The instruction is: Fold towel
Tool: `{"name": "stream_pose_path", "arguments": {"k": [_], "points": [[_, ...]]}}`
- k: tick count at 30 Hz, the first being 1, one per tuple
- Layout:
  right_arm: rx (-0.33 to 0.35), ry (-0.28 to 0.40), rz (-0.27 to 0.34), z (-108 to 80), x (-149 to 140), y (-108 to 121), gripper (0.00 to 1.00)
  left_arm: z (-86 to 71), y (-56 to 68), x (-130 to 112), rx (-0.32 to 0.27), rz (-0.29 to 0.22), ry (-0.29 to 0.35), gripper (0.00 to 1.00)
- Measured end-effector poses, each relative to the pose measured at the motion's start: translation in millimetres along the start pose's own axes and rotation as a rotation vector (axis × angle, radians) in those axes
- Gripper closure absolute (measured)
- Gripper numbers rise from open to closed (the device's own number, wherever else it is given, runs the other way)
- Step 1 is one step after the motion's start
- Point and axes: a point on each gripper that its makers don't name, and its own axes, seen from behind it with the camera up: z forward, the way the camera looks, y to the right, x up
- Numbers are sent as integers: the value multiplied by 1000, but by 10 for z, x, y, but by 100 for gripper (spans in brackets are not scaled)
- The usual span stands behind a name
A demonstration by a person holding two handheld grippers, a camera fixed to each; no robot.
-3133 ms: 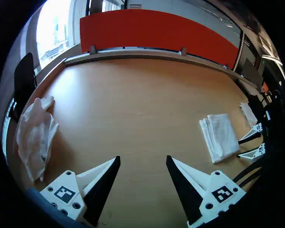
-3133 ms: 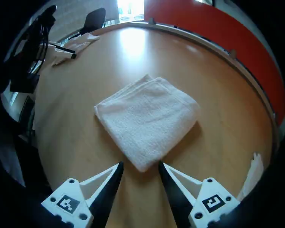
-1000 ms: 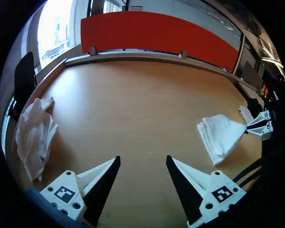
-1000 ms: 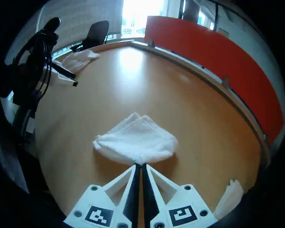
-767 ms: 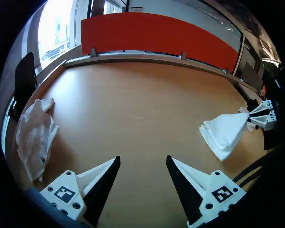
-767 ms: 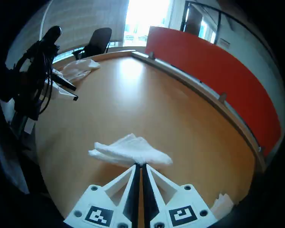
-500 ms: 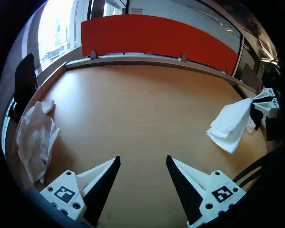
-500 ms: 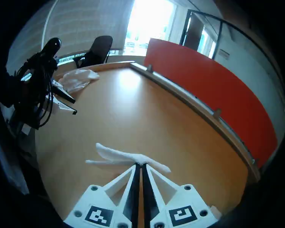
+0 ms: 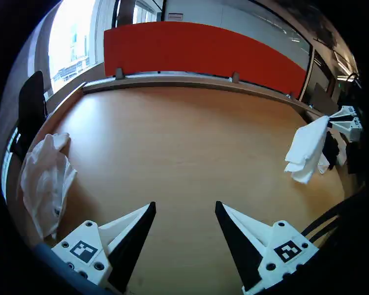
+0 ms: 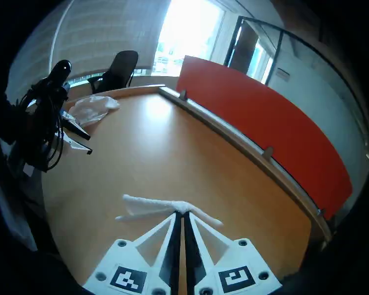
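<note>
Strong daylight enters through the window (image 10: 187, 34), which is blown out to plain white in the right gripper view. It lays a pale glare on the desk (image 9: 184, 137) at the end nearest the glass, and the crumpled cloth (image 9: 44, 182) casts a soft shadow away from it. The fisheye bends the red partition (image 9: 204, 49) into an arc, and the rims darken. The left hand-held gripper (image 9: 184, 204) and the towel (image 9: 307, 147) look sharp, without motion blur.

surface: wooden table (image 9: 184, 137) | on it: crumpled white cloth (image 9: 44, 184), maybe a towel, by its edge
</note>
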Motion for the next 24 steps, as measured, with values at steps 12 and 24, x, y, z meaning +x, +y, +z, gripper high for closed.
{"name": "stream_pose_path", "arguments": {"k": [12, 24], "points": [[-31, 5, 21, -93, -24, 276, 96, -3, -7, 13, 1, 3, -1, 11], [-86, -12, 45, -212, -154, 711, 96, 14, 20, 25, 1, 7, -3, 11]]}}
